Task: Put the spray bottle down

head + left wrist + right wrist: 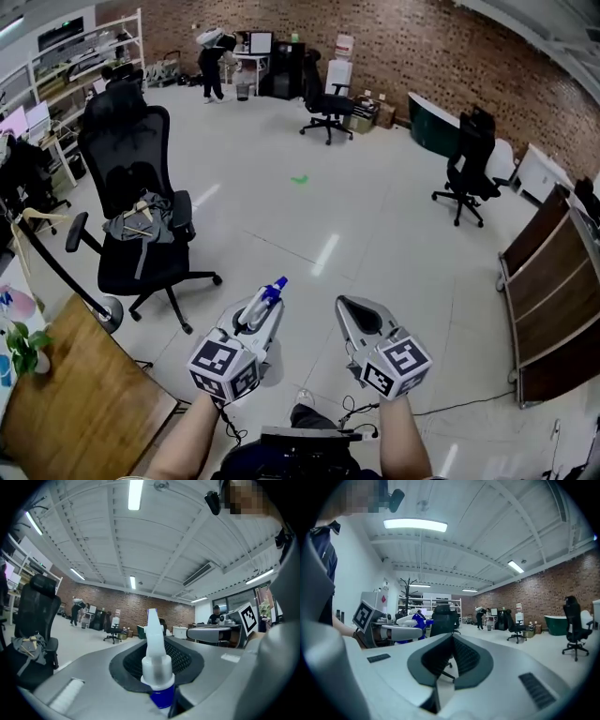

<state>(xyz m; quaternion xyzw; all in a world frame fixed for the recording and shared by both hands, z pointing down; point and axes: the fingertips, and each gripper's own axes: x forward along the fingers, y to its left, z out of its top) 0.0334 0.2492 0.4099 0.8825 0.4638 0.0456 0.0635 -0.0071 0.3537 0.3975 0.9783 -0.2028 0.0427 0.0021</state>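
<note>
one spray bottle [273, 292], two tools [257, 315] [346, 303]

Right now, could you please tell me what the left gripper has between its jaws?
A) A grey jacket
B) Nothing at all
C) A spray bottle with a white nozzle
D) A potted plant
C. The left gripper view shows the spray bottle, with its white nozzle and blue neck, clamped between the jaws of the left gripper. The head view shows its tip poking out ahead of them.
</note>
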